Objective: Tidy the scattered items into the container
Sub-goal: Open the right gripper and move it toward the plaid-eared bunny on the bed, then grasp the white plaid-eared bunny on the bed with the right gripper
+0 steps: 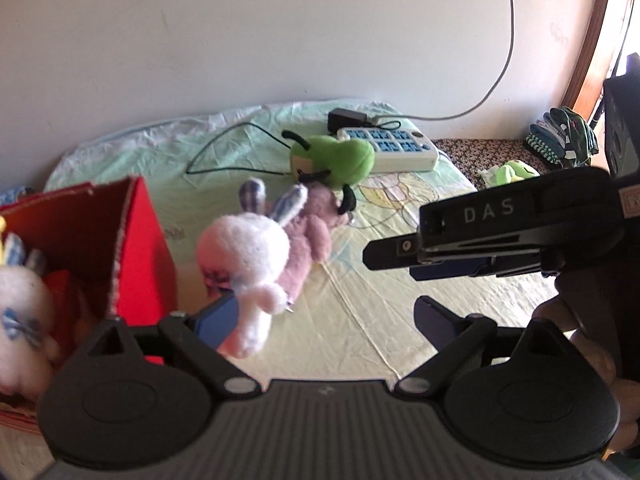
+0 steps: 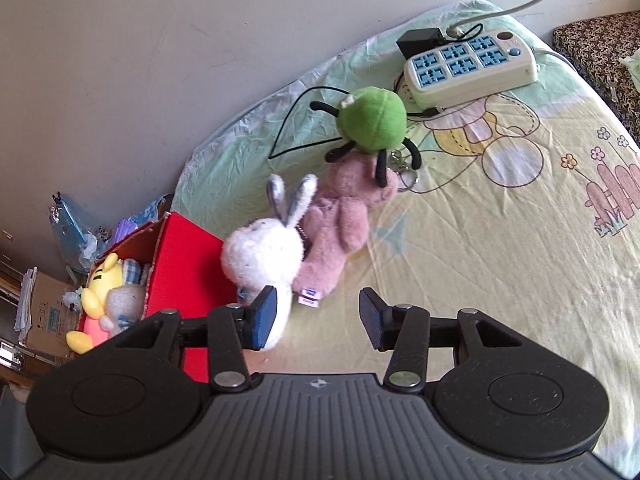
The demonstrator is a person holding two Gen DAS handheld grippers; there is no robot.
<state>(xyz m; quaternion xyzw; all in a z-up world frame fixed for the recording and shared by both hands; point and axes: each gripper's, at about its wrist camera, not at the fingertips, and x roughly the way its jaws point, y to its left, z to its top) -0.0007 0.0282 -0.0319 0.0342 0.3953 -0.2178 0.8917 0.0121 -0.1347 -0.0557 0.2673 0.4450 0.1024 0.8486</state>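
Fuzzy plush white rabbit, matt red cardboard box, wrinkled cotton sheet.

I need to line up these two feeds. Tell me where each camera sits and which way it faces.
Left wrist: on the left gripper, angled down the bed at the white bunny; the right gripper and a hand show.
Right wrist: on the right gripper, angled down at the same bunny; only its own fingers show.
Shared: bunny, pink plush, green plush, red box, power strip.

so there's a white power strip with blue sockets up at 1 o'clock on the cartoon bedsheet, black adapter plugged in, grey cable running up the wall, folded clothes at 2 o'clock
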